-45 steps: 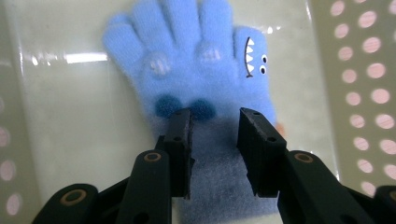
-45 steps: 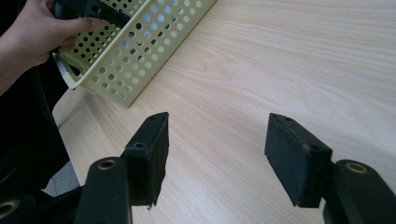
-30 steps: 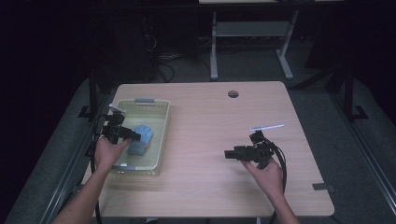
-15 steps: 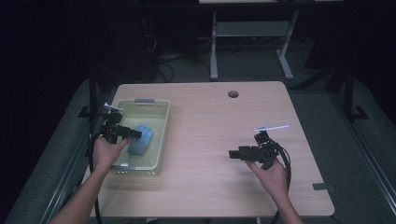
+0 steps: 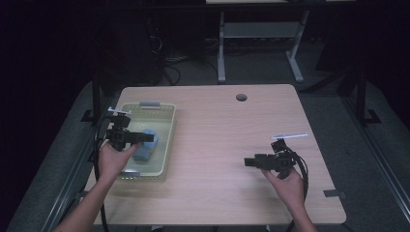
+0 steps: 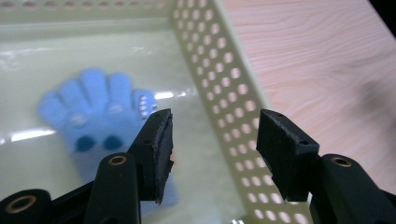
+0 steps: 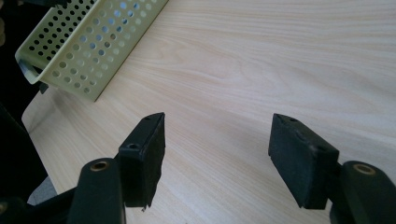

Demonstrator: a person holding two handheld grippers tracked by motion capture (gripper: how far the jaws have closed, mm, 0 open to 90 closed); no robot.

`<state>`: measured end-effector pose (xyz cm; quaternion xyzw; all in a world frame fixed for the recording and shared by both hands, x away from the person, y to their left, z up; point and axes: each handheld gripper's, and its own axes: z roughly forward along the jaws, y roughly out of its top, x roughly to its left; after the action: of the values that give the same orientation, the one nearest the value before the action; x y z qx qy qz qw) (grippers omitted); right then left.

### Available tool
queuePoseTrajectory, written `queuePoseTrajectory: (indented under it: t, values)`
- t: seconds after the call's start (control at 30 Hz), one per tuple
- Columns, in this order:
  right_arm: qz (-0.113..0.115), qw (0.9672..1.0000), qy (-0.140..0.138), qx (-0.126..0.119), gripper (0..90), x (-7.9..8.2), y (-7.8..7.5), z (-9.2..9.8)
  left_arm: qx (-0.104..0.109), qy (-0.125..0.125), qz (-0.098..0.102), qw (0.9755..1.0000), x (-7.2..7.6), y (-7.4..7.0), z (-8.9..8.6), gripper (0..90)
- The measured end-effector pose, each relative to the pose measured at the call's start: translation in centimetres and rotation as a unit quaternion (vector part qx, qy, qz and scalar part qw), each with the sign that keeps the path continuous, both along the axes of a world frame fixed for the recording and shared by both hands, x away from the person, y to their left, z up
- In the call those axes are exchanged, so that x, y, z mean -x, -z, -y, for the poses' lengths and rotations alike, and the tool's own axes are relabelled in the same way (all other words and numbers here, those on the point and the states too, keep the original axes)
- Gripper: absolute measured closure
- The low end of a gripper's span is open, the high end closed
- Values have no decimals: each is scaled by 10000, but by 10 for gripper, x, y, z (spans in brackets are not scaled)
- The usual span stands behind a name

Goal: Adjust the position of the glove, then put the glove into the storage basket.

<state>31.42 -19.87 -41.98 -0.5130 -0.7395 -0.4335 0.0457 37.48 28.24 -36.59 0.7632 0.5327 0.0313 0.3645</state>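
Since the earlier high view, my left gripper [image 5: 145,138] has come up a little over the basket [image 5: 167,113] and its jaws have just been opening; nothing sits between them now. Blue glove-shaped toy [image 6: 100,116] lies flat on the basket floor, below and just beside the left pad, near the perforated wall [image 6: 219,93]. It looks released, not held. My right gripper [image 7: 217,154] has drifted slightly toward the near right of the table [image 5: 217,145]; its jaws stand spread and empty over bare wood, well apart from the basket.

Risks as I judge them:
- Left pad looks very near the toy's cuff end. I can't tell if the pad and the fabric are touching. If the fabric clings to the rubber pad, lifting away could drag the toy up or flip it.
- Left gripper's right pad hangs roughly over the perforated wall. Pulling out sideways instead of upward could catch the rim and shove or tip the light basket.
- Basket sits close to the table's left edge, so a hard nudge could push it off.
- Left gripper's cable [image 5: 99,140] trails by the basket corner and could snag it on withdrawal.
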Motion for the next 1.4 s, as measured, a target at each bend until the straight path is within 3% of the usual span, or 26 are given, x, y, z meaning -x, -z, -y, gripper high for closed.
queuePoseTrajectory:
  t: [0.5, 1.4]
  values:
    - [4, 9998, 218, 49, 345, 2, 0, 16, 141, 383, 292, 9987, 8, -13, 27, 406]
    - [-9, 9992, 381, 80, 329, 5, 7, 30, 408, 808, 449, 9949, 18, -18, 62, 337]
